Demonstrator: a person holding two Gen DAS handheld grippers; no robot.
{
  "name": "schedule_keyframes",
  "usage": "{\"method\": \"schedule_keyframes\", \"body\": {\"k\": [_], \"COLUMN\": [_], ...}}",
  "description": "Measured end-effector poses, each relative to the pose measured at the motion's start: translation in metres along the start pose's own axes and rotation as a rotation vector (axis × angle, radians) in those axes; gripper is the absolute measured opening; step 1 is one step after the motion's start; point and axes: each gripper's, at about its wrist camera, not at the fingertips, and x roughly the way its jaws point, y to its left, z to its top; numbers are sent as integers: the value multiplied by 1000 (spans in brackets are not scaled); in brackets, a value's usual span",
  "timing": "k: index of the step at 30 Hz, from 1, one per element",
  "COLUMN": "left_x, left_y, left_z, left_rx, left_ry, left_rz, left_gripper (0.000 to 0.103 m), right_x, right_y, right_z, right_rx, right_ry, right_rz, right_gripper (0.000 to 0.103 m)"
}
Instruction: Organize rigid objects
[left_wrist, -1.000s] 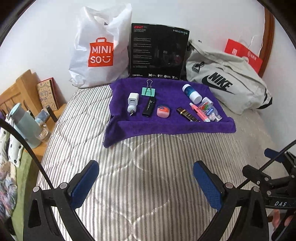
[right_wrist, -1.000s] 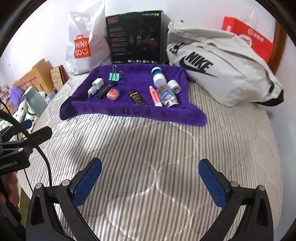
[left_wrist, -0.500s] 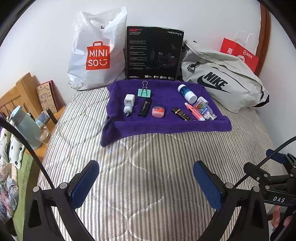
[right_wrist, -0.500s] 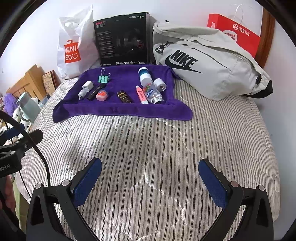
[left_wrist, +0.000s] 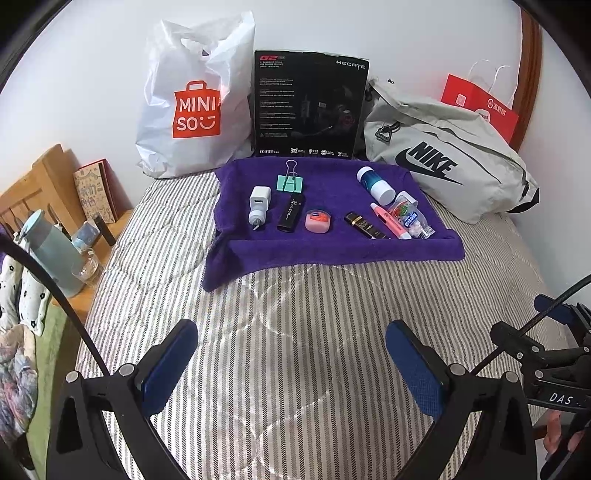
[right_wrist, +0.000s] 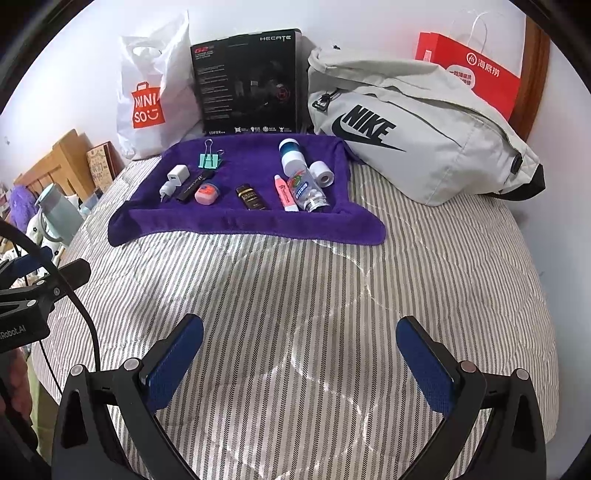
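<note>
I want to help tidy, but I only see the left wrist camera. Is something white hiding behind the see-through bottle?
Observer: Yes. A small white roll lies on the purple towel, right beside the clear bottle.
Operator: Is my other gripper holding anything?
Observer: No. The right gripper has its jaws wide apart above the striped bedcover, with nothing between them.

Both wrist views sit low over the striped bed, facing the far wall; left view sits further left, and both share the purple towel, well ahead.
</note>
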Motion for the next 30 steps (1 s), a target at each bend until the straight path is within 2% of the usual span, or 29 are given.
{"method": "schedule_keyframes", "body": {"k": [30], "left_x": [-6], "left_y": [-2], "left_z": [1], "left_rx": [6], "left_ry": [-9], "left_rz": [3], "left_gripper": [103], "right_x": [-2], "right_y": [0], "right_z": [0], "right_rx": [-13], "right_ry": [-9], "right_rz": [-11], "right_gripper": [103]}}
